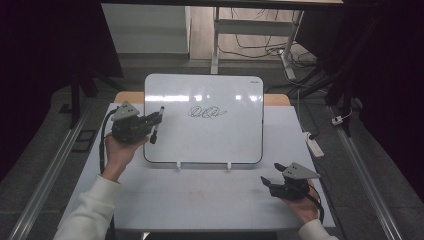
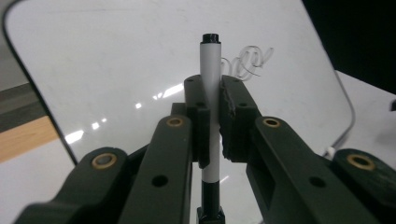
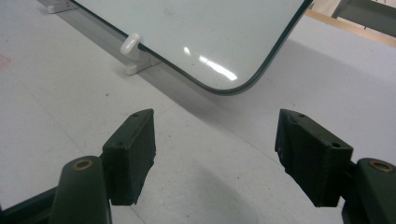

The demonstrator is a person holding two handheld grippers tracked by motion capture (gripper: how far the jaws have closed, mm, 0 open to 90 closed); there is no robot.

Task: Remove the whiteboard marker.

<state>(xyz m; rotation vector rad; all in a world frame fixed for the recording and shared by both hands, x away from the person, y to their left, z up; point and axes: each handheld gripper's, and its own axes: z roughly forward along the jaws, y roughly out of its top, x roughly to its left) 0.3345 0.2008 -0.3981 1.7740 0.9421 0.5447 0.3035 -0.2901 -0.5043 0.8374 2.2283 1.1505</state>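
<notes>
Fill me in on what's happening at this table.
A person is working at a whiteboard propped up on the table. The left hand-held gripper is shut on a marker and holds it at the board's left edge. A black scribble is already drawn near the middle of the board. The right hand-held gripper sits low over the table by the board's lower right corner, jaws open, holding nothing.

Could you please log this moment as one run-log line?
left gripper: shut on marker | right gripper: open, idle | whiteboard: scribble present
</notes>
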